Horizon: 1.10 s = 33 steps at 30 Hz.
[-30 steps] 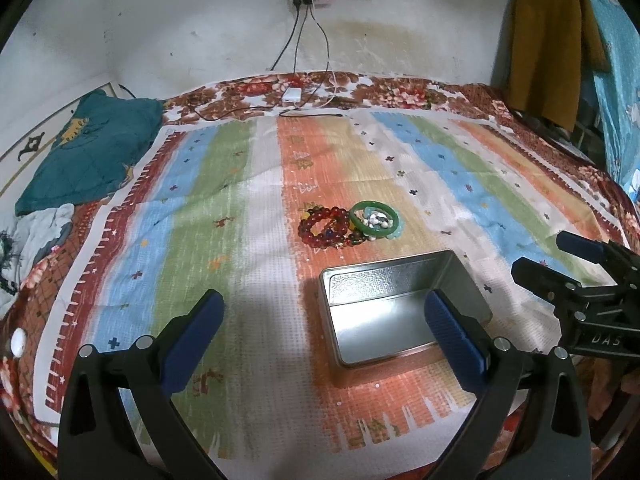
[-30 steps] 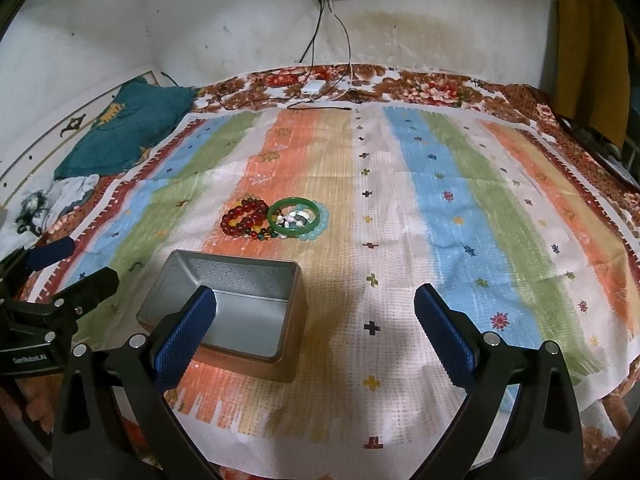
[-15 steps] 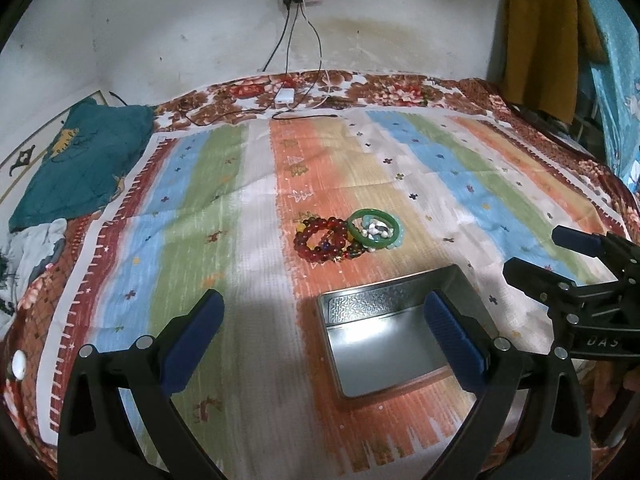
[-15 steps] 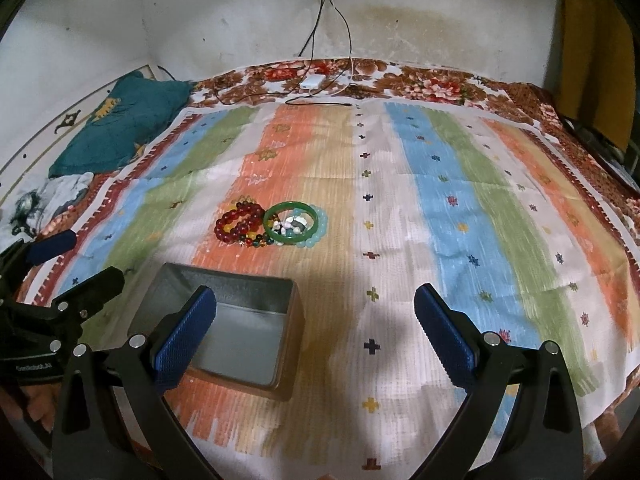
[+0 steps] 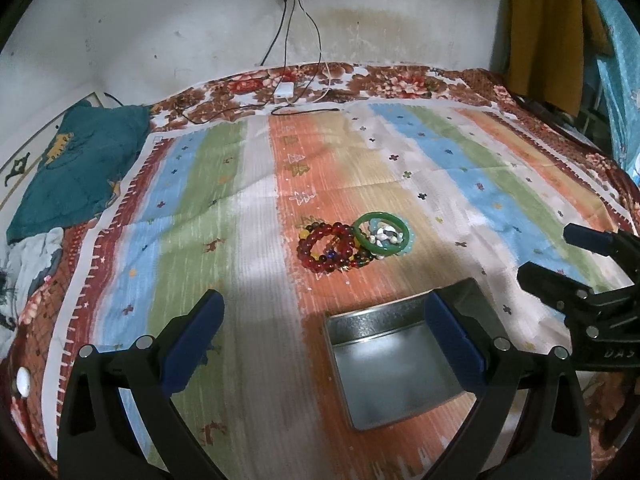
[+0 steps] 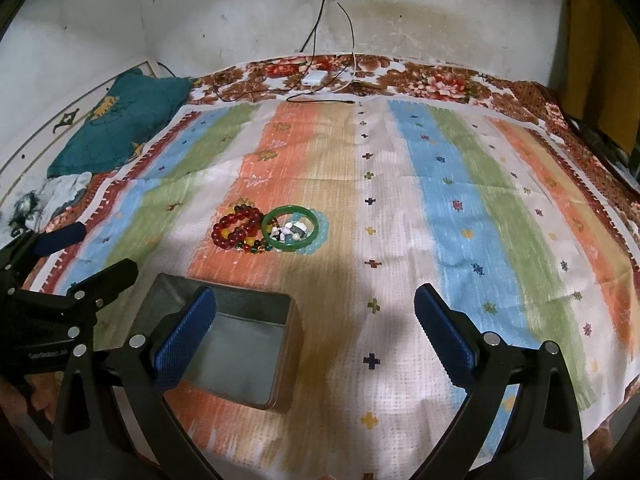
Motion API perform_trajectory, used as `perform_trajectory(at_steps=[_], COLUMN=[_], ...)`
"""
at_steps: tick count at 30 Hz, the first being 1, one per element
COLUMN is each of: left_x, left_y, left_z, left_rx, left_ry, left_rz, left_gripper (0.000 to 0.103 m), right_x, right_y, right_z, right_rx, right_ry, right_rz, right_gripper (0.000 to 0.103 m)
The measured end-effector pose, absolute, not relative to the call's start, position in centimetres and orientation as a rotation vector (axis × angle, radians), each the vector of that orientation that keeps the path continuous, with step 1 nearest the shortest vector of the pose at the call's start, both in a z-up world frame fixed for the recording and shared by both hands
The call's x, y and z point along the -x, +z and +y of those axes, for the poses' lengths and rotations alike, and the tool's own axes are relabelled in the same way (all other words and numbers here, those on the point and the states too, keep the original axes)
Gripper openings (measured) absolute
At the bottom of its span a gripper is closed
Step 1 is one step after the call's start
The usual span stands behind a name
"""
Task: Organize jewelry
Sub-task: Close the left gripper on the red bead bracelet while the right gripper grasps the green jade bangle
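Note:
A pile of jewelry lies on the striped cloth: a red bead bracelet point(image 5: 326, 245) point(image 6: 236, 225), a green bangle point(image 5: 382, 233) point(image 6: 292, 229) over a pale blue bead bracelet, with small white stones inside it. An open, empty metal tin point(image 5: 400, 356) point(image 6: 236, 344) sits nearer than the jewelry. My left gripper point(image 5: 324, 340) is open and empty, above the tin's left side. My right gripper point(image 6: 314, 332) is open and empty, to the right of the tin; it also shows in the left wrist view point(image 5: 576, 264).
The striped cloth point(image 6: 440, 220) covers a bed with a floral sheet. A teal cushion point(image 5: 76, 168) and crumpled clothes lie at the left edge. Cables and a white charger point(image 5: 286, 88) lie by the far wall. Garments hang at the right.
Both grippers have drawn back and risen a little; the tin and jewelry sit lower in both views. Nothing was grasped and the jewelry has not moved.

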State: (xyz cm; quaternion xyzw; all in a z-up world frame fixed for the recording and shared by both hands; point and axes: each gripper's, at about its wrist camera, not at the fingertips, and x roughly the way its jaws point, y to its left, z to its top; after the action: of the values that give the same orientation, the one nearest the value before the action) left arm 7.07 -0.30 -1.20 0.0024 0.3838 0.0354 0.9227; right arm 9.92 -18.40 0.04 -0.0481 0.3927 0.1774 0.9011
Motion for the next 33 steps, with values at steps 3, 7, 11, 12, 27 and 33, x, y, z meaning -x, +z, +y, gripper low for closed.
perform_trajectory(at_steps=[3, 7, 11, 12, 27, 33], left_x=[-7.7, -8.9, -10.1, -10.4, -15.9, -17.9], left_y=[-1.1, -1.1, -1.6, -1.7, -4.6, -6.1], left_z=[-0.3, 0.1, 0.6, 0.7, 4.7, 6.5], left_rx=[-0.008, -0.008, -0.007, -0.009, 0.154, 0.292], left_ry=[0.061, 0.066, 0.070, 0.068, 0.054, 0.028], left_rz=[0.797, 0.802, 0.831, 0.840, 1.009, 1.075], left_gripper=[0.098, 0.098, 0.098, 0.098, 0.098, 0.097], right_x=[-10.6, -11.9, -12.9, -13.2, -18.3, -20.0], right_y=[0.0, 0.0, -0.3, -0.4, -2.1, -3.1], right_z=[-18.0, -17.6, -17.4, -17.3, -15.7, -15.0], right_rx=[0.101, 0.103, 0.094, 0.095, 0.116, 0.109], right_ry=[0.371, 0.365, 0.369, 0.369, 0.392, 0.415], right_rz=[0.818, 0.828, 0.852, 0.862, 0.963, 1.015], right_gripper=[0.100, 0.100, 0.100, 0.100, 0.100, 0.100])
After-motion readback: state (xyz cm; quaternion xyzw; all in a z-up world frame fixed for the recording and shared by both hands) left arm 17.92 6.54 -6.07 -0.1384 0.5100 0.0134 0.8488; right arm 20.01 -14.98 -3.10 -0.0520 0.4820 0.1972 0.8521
